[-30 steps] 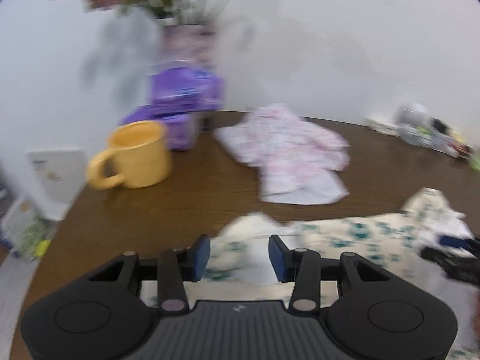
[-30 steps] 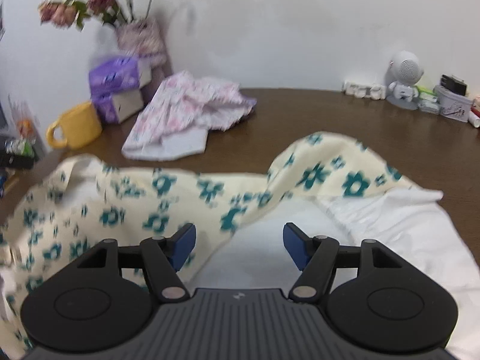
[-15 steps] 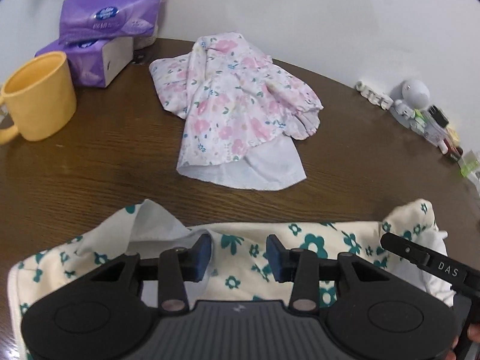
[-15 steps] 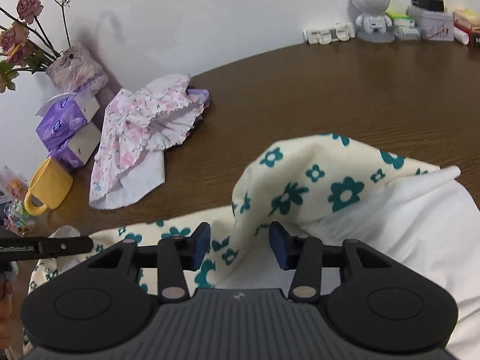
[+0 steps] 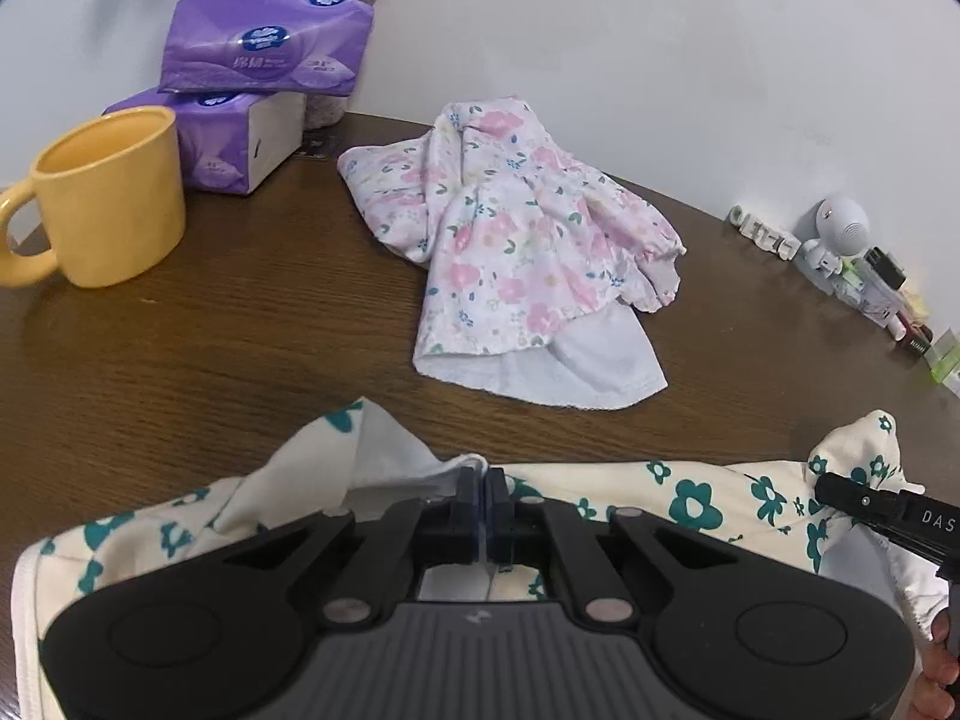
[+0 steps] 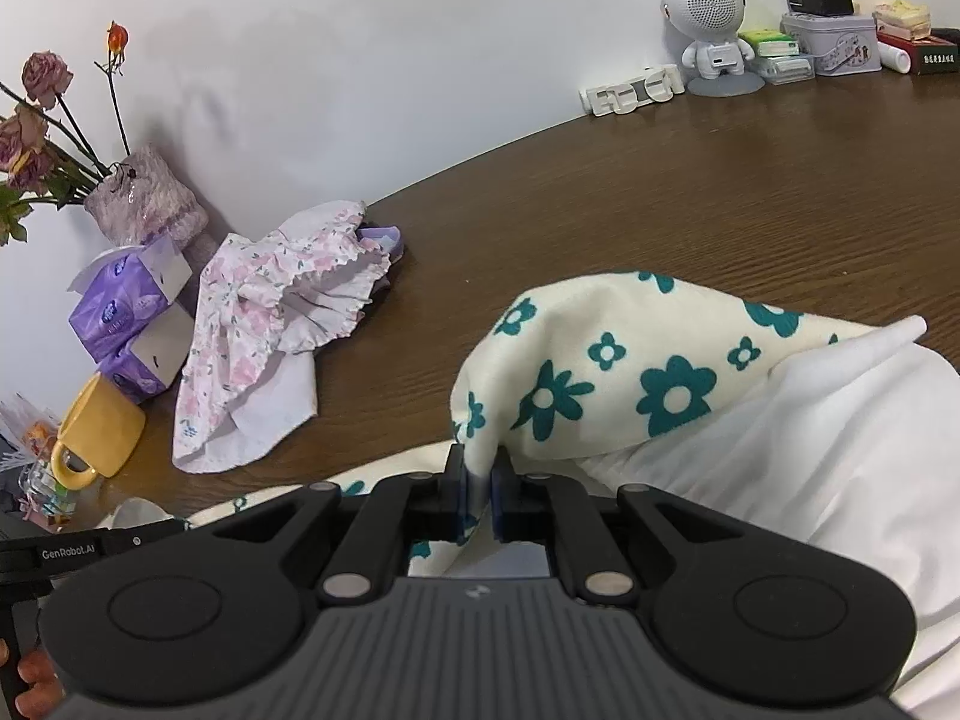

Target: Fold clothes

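Note:
A cream garment (image 5: 690,498) with teal flowers and a white lining lies crumpled along the near edge of the brown table (image 5: 210,360). My left gripper (image 5: 485,480) is shut on its upper edge near a white fold. At another spot, my right gripper (image 6: 478,468) is shut on a raised fold of the same garment (image 6: 630,360). In the left wrist view, part of the right gripper's body shows at the far right. A pink floral garment (image 5: 510,240) lies loosely bunched further back on the table, also seen as the pink floral garment (image 6: 270,312) in the right wrist view.
A yellow mug (image 5: 114,198) and two purple tissue packs (image 5: 264,48) stand at the back left, with a vase of dried roses (image 6: 144,198) behind. A white robot-shaped speaker (image 6: 711,24), boxes and small items line the wall at the back right.
Both grippers came down onto the cream garment and their jaws went from wide apart to shut on its cloth. The right gripper rolled, tilting its view.

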